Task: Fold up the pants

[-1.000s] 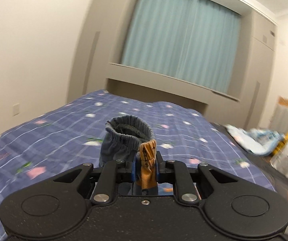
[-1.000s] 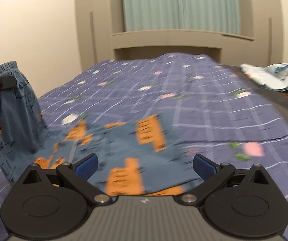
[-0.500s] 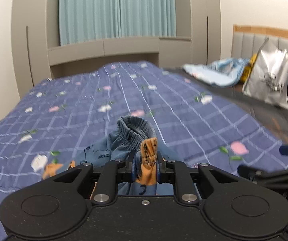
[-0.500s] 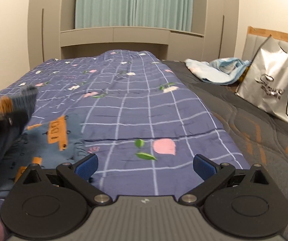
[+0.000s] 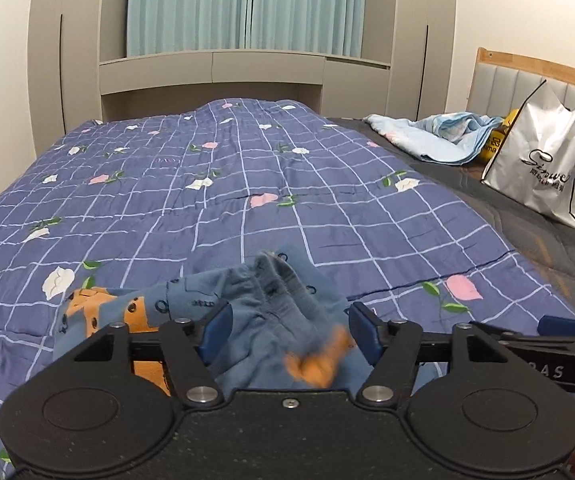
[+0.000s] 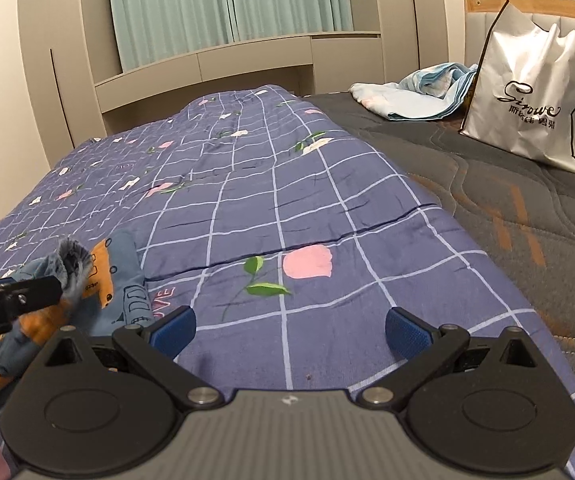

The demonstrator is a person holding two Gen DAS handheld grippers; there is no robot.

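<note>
Left hand-held gripper [image 5: 287, 332] opens, its jaws releasing bunched blue-and-orange pants [image 5: 255, 304] onto the checked quilt [image 5: 247, 184]; right hand-held gripper [image 6: 289, 330] beside them gapes empty. Folding looks unfinished.

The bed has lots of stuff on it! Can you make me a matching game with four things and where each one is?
Things:
1. small blue pants with orange patches
2. shiny white shopping bag
3. crumpled light blue cloth
4. pale green curtains

Places:
A. behind the bed, at the window
B. between the left gripper's opening jaws
C. standing by the headboard
D. on the grey mattress, next to the bag

Pairs: 1-B, 2-C, 3-D, 4-A
</note>
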